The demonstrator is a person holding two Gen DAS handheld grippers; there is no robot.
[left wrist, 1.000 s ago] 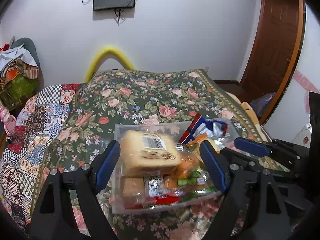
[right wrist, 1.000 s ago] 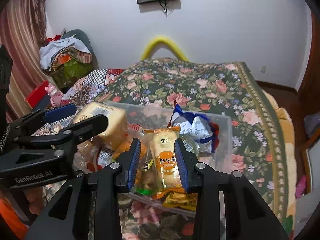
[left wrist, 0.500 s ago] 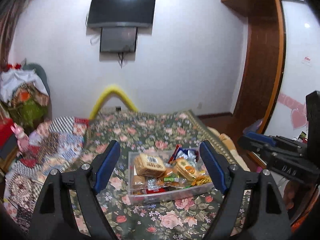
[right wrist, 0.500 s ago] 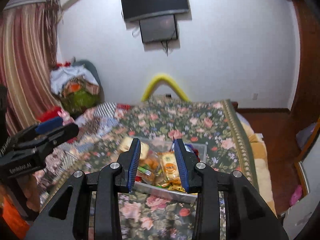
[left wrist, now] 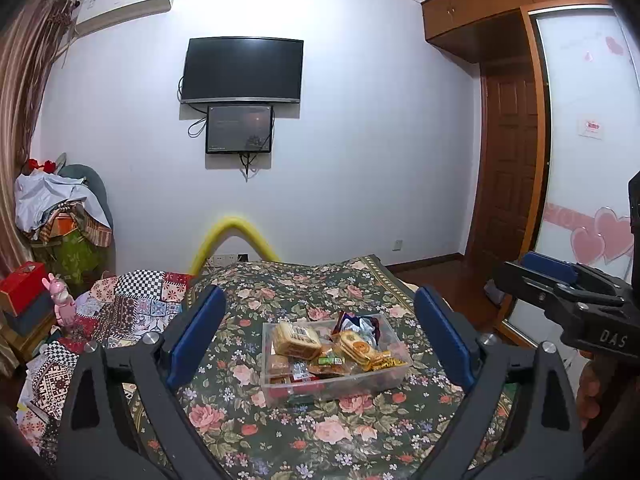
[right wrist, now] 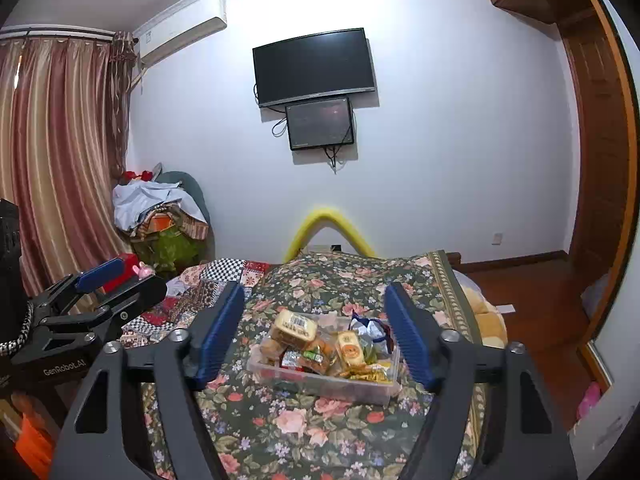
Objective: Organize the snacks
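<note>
1. Bed with a dark green floral bedspread [left wrist: 280, 292]: fills the lower half of both views. A patchwork quilt of checked and patterned squares [left wrist: 132, 304] lies along its left side.
2. Black flat-screen television [left wrist: 242, 70]: mounted on the white wall beyond the bed, with a smaller dark screen [left wrist: 239, 130] directly below it.
3. Yellow padded arch [left wrist: 236, 236]: stands at the far end of the bed, against the wall.
4. Left gripper [left wrist: 316, 336]: black frame with blue pads, jaws spread wide, nothing between them. It is held above the bedspread, well apart from the container. It also appears at the left edge of the right wrist view [right wrist: 120, 280].
5. Right gripper [right wrist: 316, 332]: same build, jaws likewise wide apart and empty, clear of the container. It shows at the right edge of the left wrist view [left wrist: 532, 270].
6. Clear rectangular plastic container [left wrist: 280, 392]: rests on the bedspread near the middle of the bed, framed between the pads in both views [right wrist: 320, 388]. It is filled with packaged snacks.
7. Tan wrapped bread pack with a barcode label [left wrist: 296, 338]: lies on top at the container's left side.
8. Orange-labelled wrapped bun [right wrist: 350, 348]: lies right of centre.
9. Blue, white and red crumpled snack bag [left wrist: 360, 324]: sits in the far right corner.
</note>
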